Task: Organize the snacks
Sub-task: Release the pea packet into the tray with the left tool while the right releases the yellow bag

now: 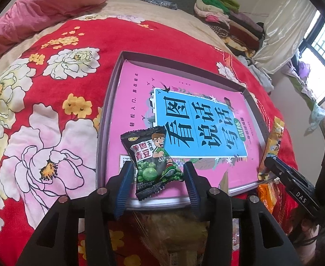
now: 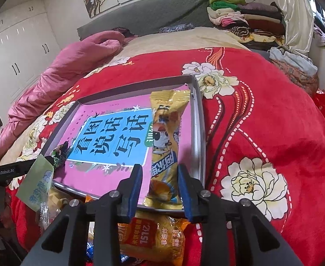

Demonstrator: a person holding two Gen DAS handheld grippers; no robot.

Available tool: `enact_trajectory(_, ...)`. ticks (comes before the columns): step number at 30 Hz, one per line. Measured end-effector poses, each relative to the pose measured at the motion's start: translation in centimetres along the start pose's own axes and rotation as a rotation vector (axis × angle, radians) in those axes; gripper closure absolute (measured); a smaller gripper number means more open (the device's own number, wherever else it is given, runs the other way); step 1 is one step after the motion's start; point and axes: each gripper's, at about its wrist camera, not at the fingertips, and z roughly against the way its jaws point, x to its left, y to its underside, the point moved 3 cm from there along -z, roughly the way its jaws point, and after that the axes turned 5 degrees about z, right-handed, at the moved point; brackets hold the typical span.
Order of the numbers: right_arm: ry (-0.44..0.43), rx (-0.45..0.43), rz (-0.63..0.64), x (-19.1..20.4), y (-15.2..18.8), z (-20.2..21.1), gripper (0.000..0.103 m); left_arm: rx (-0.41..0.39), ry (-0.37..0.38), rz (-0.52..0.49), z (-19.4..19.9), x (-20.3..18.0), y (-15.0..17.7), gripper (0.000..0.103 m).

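Note:
A grey shallow tray lies on the red floral blanket, with a pink and blue book flat inside it. A small black green-pea packet rests on the book's near left part. My left gripper is open, its blue pads on either side of the packet without pressing it. In the right wrist view a long yellow snack packet lies along the right side of the tray. My right gripper is open around its near end, with a gap beside the left pad.
Loose snacks lie in front of the tray: an orange packet, a pale green packet and a brownish wrapper. A pink quilt is bunched at the far left. Folded clothes are stacked at the far right.

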Motion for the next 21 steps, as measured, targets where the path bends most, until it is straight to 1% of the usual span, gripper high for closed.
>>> enact_trajectory(5, -0.002, -0.01, 0.005, 0.1, 0.0, 0.2, 0.064, -0.006, 0.003, 0.005, 0.5, 0.0, 0.0, 0.049)
enact_trajectory(7, -0.001, -0.019, 0.006, 0.2, -0.1, 0.4, 0.061, -0.01, 0.008, 0.008, 0.8, 0.0, -0.1, 0.046)
enact_trajectory(9, 0.008, -0.025, 0.005, 0.1, -0.2, 0.6, 0.055, -0.012, 0.011, 0.009, 1.1, 0.0, -0.1, 0.045)
enact_trajectory(12, 0.008, -0.037, -0.011, -0.2, -0.3, 1.0, 0.055, -0.02, 0.016, 0.01, 1.7, -0.1, -0.2, 0.04)
enact_trajectory(16, 0.006, -0.057, -0.029, -0.6, -0.4, 1.5, 0.055, -0.036, 0.029, 0.008, 2.5, -0.3, -0.4, 0.037)
enact_trajectory(21, -0.002, -0.081, -0.031, -0.5, -0.6, 2.3, 0.054, -0.07, 0.046, -0.01, 3.6, -0.7, -0.6, 0.031)
